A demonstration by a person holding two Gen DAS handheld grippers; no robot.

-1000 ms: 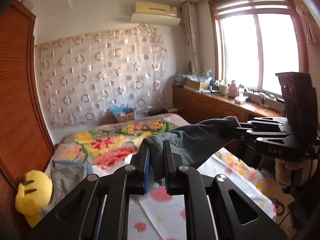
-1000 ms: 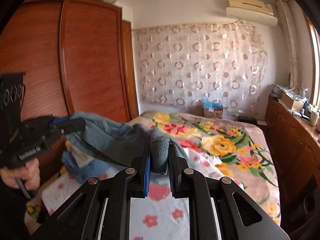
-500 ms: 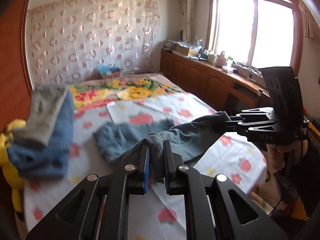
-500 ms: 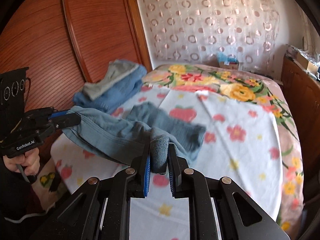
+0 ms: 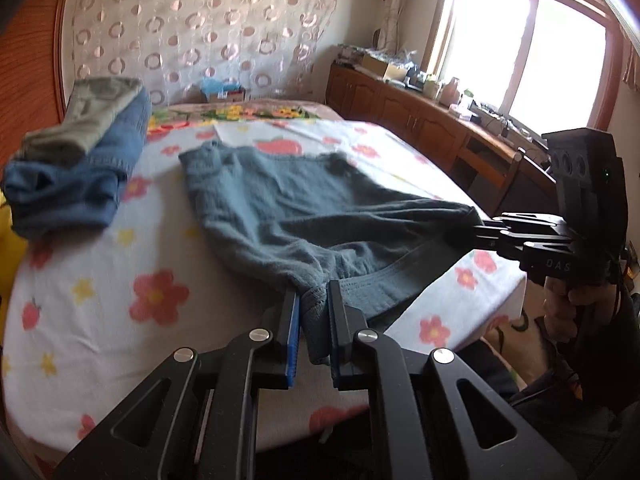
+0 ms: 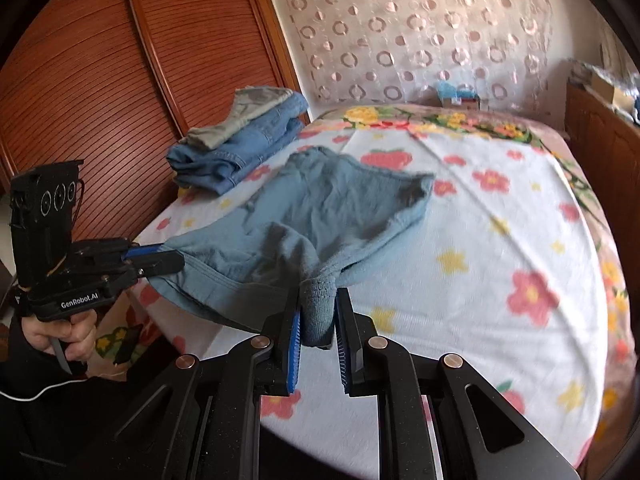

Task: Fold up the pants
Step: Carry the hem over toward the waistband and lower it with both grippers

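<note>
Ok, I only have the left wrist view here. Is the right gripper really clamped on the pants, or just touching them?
Observer: Clamped. In the right wrist view, the right gripper has both blue pads pressed on a bunched, ribbed edge of the pants.
Operator: What's past the pile? It's cut off for me.
Observer: A wardrobe with ribbed wooden doors, close beside the bed. The pile sits at that edge.
Operator: And who holds the left gripper?
Observer: A hand grips its handle from below. The left gripper pinches the pants' other corner off the bed's edge.
</note>
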